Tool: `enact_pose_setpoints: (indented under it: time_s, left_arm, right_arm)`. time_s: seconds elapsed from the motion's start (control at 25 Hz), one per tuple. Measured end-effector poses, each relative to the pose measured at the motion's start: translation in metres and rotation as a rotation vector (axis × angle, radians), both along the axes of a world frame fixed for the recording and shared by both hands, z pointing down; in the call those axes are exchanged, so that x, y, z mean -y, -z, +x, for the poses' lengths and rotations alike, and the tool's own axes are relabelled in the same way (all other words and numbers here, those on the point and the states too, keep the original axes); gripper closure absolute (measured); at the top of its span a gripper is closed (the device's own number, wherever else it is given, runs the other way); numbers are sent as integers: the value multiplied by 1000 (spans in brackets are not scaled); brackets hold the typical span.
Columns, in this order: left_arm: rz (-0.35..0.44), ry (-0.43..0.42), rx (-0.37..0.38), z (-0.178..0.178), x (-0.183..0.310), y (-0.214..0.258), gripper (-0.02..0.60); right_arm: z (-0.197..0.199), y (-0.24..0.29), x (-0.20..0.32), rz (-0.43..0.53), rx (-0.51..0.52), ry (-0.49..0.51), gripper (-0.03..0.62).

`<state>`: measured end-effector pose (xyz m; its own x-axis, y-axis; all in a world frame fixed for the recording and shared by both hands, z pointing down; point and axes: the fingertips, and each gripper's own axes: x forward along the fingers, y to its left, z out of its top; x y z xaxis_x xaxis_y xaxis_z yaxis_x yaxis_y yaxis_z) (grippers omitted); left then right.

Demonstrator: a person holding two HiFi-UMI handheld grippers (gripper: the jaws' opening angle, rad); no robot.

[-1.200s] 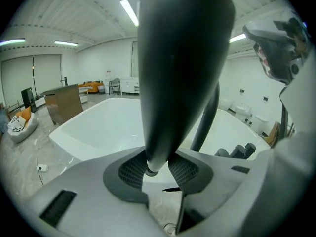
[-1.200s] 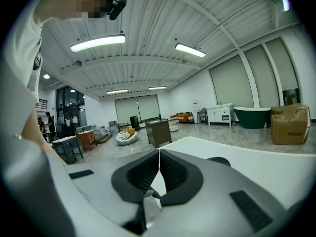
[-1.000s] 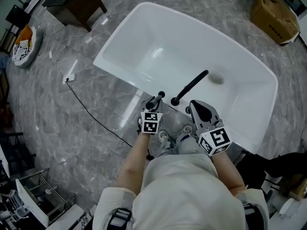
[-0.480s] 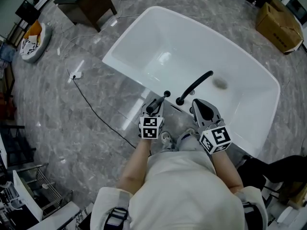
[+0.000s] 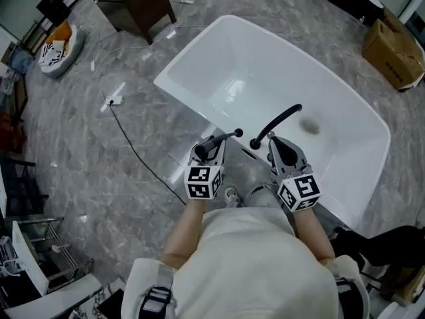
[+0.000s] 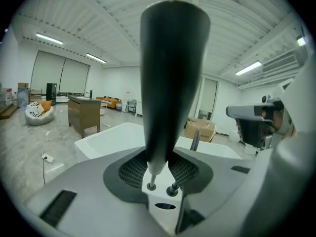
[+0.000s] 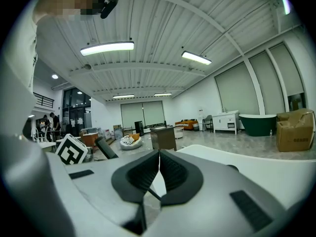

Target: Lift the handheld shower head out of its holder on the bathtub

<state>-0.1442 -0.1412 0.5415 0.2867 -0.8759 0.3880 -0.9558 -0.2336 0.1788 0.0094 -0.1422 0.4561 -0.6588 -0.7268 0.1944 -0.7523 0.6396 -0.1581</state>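
Note:
The black handheld shower head (image 5: 222, 139) is in my left gripper (image 5: 211, 150), lifted above the near rim of the white bathtub (image 5: 265, 65). In the left gripper view the shower head (image 6: 170, 78) rises as a dark cone from between the jaws, and my left gripper (image 6: 159, 164) is shut on its thin lower end. The curved black faucet spout (image 5: 275, 124) stands just to its right. My right gripper (image 5: 281, 146) hovers beside the spout over the rim; its pads (image 7: 168, 169) meet with nothing between them. The right gripper view also catches the shower head (image 7: 106, 148).
A brown cabinet (image 5: 136, 2) stands on the grey marble floor beyond the tub's far left end. A cardboard box (image 5: 395, 45) is at the far right. A black cable (image 5: 136, 153) runs from a floor socket (image 5: 109, 100). A metal rack (image 5: 40, 258) is at the lower left.
My left gripper has risen with the shower head, carrying it up off the tub's rim. The right gripper has stayed about where it was, still shut.

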Motion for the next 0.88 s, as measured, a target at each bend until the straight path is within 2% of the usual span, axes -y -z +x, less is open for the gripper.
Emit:
enact_pose_setpoints:
  time_s: [0.48,0.88]
  left_arm:
    - [177,67,-65,-20,-10,88,442]
    - [325,83,-129,-40,-27,143,442]
  right_arm:
    - [-16,20,8,57,12,49,574]
    - [-23,26,10,86,28,56,574]
